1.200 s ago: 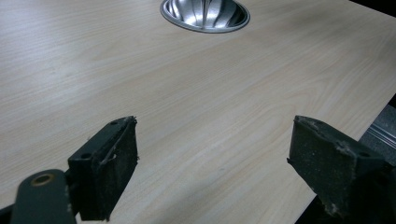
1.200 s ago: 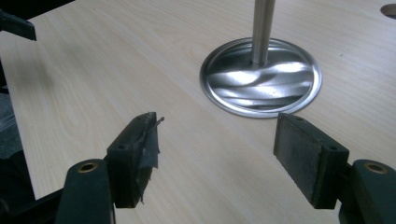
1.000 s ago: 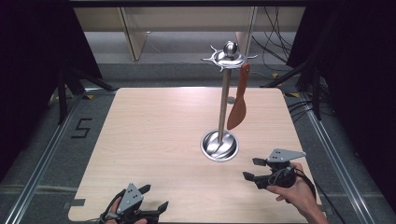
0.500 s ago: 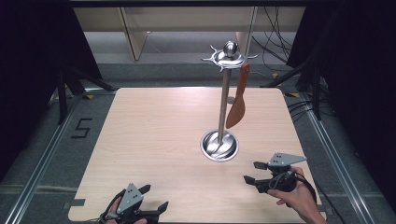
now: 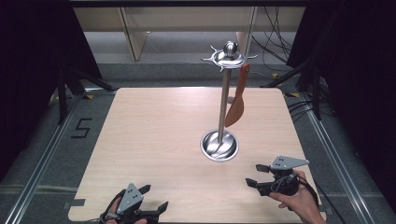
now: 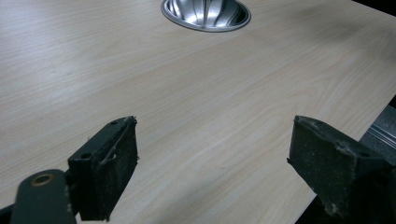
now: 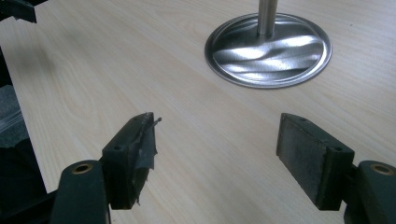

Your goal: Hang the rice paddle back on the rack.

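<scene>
A metal utensil stand rises from a round base (image 5: 219,145) on the wooden table (image 5: 154,135); its pole (image 5: 224,102) ends in a ring of hooks (image 5: 229,57). An orange-brown spatula (image 5: 235,109) hangs from one hook, blade down. My left gripper (image 5: 156,197) rests at the near left edge, open, with nothing between its pads (image 6: 112,172). The base (image 6: 205,14) lies far ahead of it. My right gripper (image 5: 253,174), held in a hand at the near right, is open and empty too. It points at the base (image 7: 268,51) and pole (image 7: 267,16).
Grey floor with metal rails (image 5: 42,158) surrounds the table, and a "5" mark (image 5: 80,128) lies at the left. Cables (image 5: 275,42) trail behind the table at the far right. Bare wood lies between the grippers and the stand.
My right gripper has drifted slightly toward the table's near edge. The left gripper, the stand and the spatula have not moved.
</scene>
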Tool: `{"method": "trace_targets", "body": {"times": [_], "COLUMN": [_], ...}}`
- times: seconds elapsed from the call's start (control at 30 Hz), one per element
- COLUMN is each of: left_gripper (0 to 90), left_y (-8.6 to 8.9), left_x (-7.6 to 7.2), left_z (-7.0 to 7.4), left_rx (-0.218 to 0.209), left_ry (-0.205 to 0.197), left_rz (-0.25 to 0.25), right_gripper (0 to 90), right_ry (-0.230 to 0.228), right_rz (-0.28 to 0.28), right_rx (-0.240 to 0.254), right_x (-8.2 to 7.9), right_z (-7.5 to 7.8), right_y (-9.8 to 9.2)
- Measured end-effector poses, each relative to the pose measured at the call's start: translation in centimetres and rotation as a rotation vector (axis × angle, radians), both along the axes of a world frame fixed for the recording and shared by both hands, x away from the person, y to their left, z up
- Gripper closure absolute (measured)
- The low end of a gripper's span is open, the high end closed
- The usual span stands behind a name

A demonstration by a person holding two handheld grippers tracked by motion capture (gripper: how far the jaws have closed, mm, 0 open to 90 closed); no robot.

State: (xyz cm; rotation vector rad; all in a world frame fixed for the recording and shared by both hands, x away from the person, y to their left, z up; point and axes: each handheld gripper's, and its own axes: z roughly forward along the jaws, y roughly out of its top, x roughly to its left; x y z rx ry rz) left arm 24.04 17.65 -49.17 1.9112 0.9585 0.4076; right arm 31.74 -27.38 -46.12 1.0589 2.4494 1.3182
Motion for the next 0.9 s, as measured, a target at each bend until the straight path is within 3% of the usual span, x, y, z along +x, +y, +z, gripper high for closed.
{"method": "trace_targets", "body": {"times": [0.03,0.07,0.1,0.13,0.17,0.2,0.27,0.3,0.37,0.4,0.43,0.5,0.6,0.63,0.7,0.73,0.77,0.8,0.9], "left_gripper": [14.9,14.9,14.9,14.9,14.9,14.9,14.9,14.8,14.8,14.8,14.8,14.8,14.8,14.7,14.8,14.7,14.7,14.7,14.7], "left_y": [-0.2,-0.3,-0.2,-0.2,-0.2,-0.2,-0.2,-0.2,-0.2,-0.2,-0.2,-0.2,-0.2,-0.3,-0.4,-0.4,-0.3,-0.3,-0.2], "left_x": [0.0,0.0,0.0,-0.1,0.0,0.0,0.0,0.0,-0.1,0.0,0.0,0.0,0.0,0.0,0.0,-0.1,-0.1,0.0,-0.1], "left_z": [-0.1,-0.1,0.0,0.0,0.0,0.0,-0.1,-0.1,0.0,0.0,-0.1,0.0,-0.1,-0.1,-0.1,-0.1,-0.1,-0.1,0.0], "left_rx": [-0.037,-0.046,-0.022,-0.020,-0.019,-0.020,-0.025,-0.019,-0.020,-0.023,-0.024,-0.018,-0.027,-0.032,-0.047,-0.042,-0.037,-0.039,-0.042], "left_ry": [0.001,-0.001,0.003,0.003,0.001,0.001,0.001,0.000,0.001,0.000,0.000,-0.001,-0.001,-0.001,-0.003,-0.001,-0.001,-0.002,-0.008], "left_rz": [0.004,0.007,0.005,0.006,0.006,0.007,0.006,0.005,0.006,0.005,0.004,0.006,0.004,0.005,0.006,0.010,0.009,0.008,0.003], "right_gripper": [29.1,28.9,29.0,28.9,28.8,28.8,28.6,28.6,28.5,28.5,28.5,28.2,27.9,27.7,26.9,26.7,26.4,25.5,23.7], "right_ry": [-0.004,-0.019,0.008,0.007,-0.033,-0.009,-0.023,0.012,0.009,-0.032,-0.040,0.005,-0.033,0.000,-0.020,-0.009,0.008,-0.034,-0.030], "right_rz": [0.000,0.013,0.008,-0.006,0.006,-0.010,0.006,-0.005,0.001,0.005,0.004,0.000,0.011,-0.012,0.021,0.042,-0.009,0.010,0.004], "right_rx": [0.011,-0.009,0.011,-0.003,-0.026,-0.003,-0.021,-0.008,-0.009,-0.018,-0.019,0.001,-0.024,-0.015,-0.023,-0.021,-0.023,-0.045,-0.044], "right_x": [0.0,0.0,-0.2,-0.3,-0.1,-0.3,-0.2,-0.5,-0.5,-0.4,-0.5,-0.7,-0.6,-1.0,-0.8,-0.8,-1.2,-1.0,-1.3], "right_z": [-0.1,-0.1,-0.2,-0.2,-0.2,-0.3,-0.4,-0.4,-0.4,-0.5,-0.5,-0.5,-0.6,-0.6,-0.7,-0.7,-0.7,-0.8,-0.8], "right_y": [0.0,-0.1,0.0,-0.1,-0.3,-0.1,-0.4,-0.3,-0.3,-0.4,-0.4,-0.4,-0.5,-0.4,-0.6,-0.6,-0.4,-0.6,-0.5]}}
